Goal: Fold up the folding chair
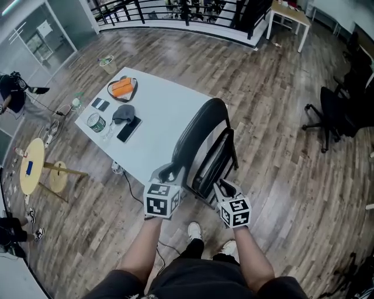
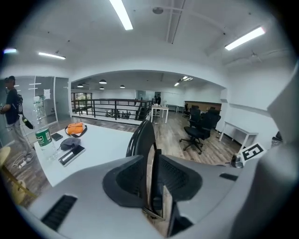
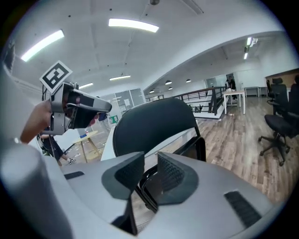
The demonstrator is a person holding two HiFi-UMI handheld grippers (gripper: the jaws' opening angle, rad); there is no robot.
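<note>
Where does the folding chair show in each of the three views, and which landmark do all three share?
Head view: folding chair at the centre, seen from above.
Left gripper view: centre, seen edge-on, rising from between the jaws.
Right gripper view: its backrest fills the centre, above the jaws.
Shared landmark: the black railing, top, left of centre, right of centre.

Smooth chair (image 1: 198,137), wood-grain floor (image 1: 280,152), matt table (image 1: 160,114)
</note>
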